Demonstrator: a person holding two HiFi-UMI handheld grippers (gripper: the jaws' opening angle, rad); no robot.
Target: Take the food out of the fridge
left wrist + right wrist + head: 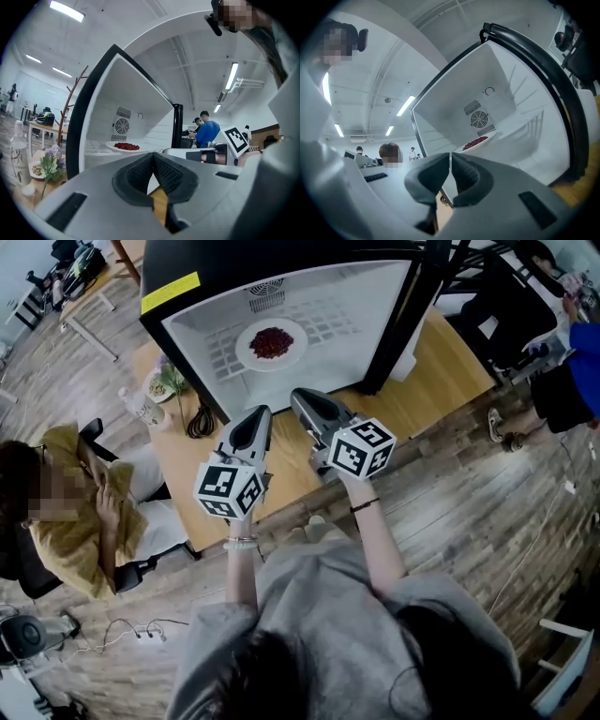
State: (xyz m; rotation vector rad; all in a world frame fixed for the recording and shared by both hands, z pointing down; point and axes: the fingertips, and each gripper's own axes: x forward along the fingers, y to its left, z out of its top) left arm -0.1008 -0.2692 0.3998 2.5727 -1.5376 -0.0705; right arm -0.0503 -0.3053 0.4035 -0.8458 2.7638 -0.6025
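Head view: fridge (192, 329) stands open on the wooden table (450, 371), black casing, white inside. Plate of red food (271, 343) sits on the wire shelf inside the fridge, towards the back, nothing touching it. Left gripper (258, 414) and right gripper (297, 396) are side by side just in front of the fridge opening, both outside it and pointing in. Each carries a marker cube at its rear, left one (228, 489), right one (362, 448). Flowers (169, 379) and a bottle (139, 405) are on the table just left of the fridge. A seated person (80, 512) is further left of the fridge, off the table.

Left gripper view: left gripper's jaws are pressed together at the tips, nothing between them, only table wood showing through the gap lower down. The plate of red food is straight ahead inside the fridge, in front of the fan grille (122, 125) on the back wall. A person in a blue shirt (207, 132) stands right of the fridge, far behind.

Right gripper view: right gripper's jaws are closed tip to tip and empty. The fridge interior fills the upper right. The plate of red food is on the shelf just beyond the jaw tips, below the fan grille, well apart from the gripper.
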